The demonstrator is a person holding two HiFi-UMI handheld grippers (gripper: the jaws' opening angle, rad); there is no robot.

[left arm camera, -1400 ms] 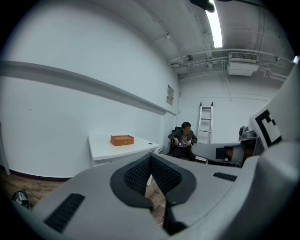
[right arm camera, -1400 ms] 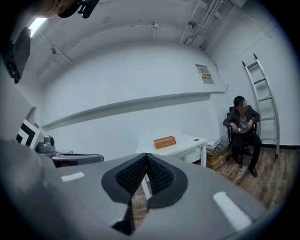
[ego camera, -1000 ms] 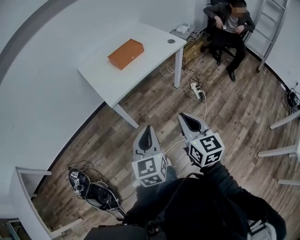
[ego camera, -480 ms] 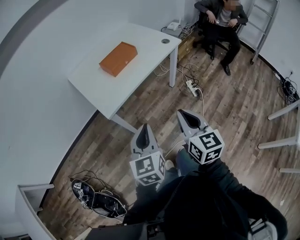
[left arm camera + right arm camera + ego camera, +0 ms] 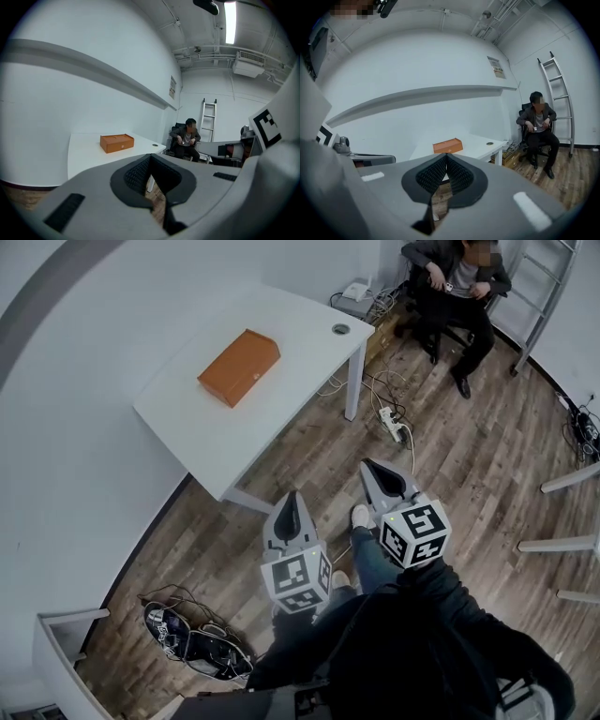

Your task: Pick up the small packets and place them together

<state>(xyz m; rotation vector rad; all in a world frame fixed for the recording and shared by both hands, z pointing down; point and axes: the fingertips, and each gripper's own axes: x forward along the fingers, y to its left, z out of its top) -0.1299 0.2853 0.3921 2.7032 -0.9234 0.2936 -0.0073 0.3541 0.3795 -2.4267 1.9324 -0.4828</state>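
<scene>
No small packets show in any view. An orange box (image 5: 239,367) lies on the white table (image 5: 281,399), also seen as the orange box (image 5: 116,142) and the orange box (image 5: 447,146) in the two gripper views. My left gripper (image 5: 292,496) and right gripper (image 5: 368,466) hang over the wooden floor, well short of the table and pointing toward it. Both are shut with nothing between the jaws; the left gripper (image 5: 150,157) and right gripper (image 5: 446,155) each show their pads meeting at the tip.
A person sits on a chair (image 5: 457,287) at the far right, beside a ladder (image 5: 544,296). A power strip (image 5: 394,423) with cables lies on the floor near the table leg. A dark bag with cords (image 5: 192,638) lies at lower left. Other white table edges (image 5: 562,479) stand at the right.
The view has shifted as I step toward the table, and a shoe now shows between the grippers. Both grippers stay shut and level in front of me.
</scene>
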